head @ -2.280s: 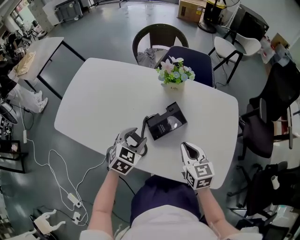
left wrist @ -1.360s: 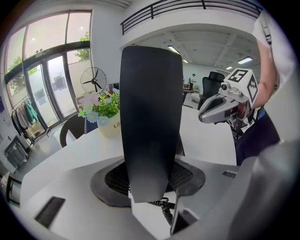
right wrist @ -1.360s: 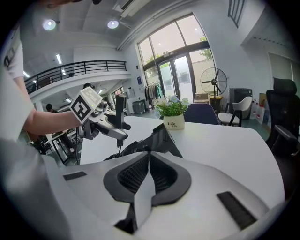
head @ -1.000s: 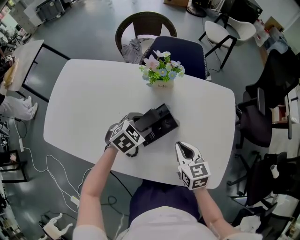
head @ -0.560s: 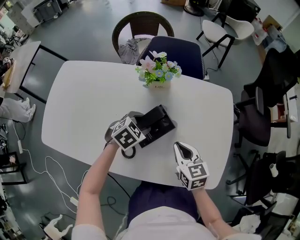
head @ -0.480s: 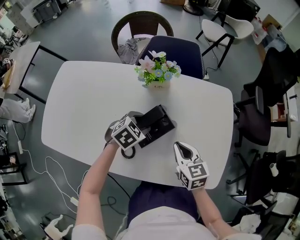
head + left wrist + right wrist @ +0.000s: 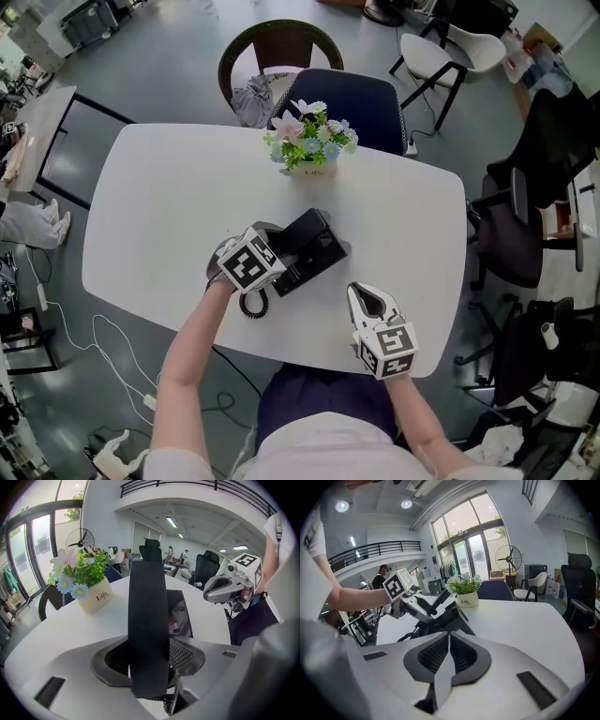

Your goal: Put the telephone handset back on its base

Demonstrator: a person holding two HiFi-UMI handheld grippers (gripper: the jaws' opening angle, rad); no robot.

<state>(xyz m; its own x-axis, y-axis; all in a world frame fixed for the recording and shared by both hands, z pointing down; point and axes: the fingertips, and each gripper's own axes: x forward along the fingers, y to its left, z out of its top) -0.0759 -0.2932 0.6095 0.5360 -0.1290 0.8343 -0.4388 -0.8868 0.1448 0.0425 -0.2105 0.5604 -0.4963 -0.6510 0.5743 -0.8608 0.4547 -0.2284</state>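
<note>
My left gripper (image 7: 274,251) is shut on the black telephone handset (image 7: 298,232), gripped across its middle. In the left gripper view the handset (image 7: 147,620) stands as a dark bar between the jaws. It hangs tilted over the left side of the black base (image 7: 322,253), whose sloping face (image 7: 180,613) shows just behind it. The coiled cord (image 7: 251,302) trails down to the table's near side. My right gripper (image 7: 368,300) rests near the front edge, shut and empty, its pads meeting (image 7: 447,651). From there the handset (image 7: 440,596) and base (image 7: 452,617) appear to the left.
A white pot of flowers (image 7: 310,150) stands behind the base on the white table (image 7: 169,197). Chairs sit at the far side: a navy one (image 7: 370,108) and a wicker one (image 7: 253,61). Cables lie on the floor at the left (image 7: 112,328).
My left gripper has carried the handset from the table's front left up over the base. In the last half second it has hardly shifted. The right gripper has stayed put.
</note>
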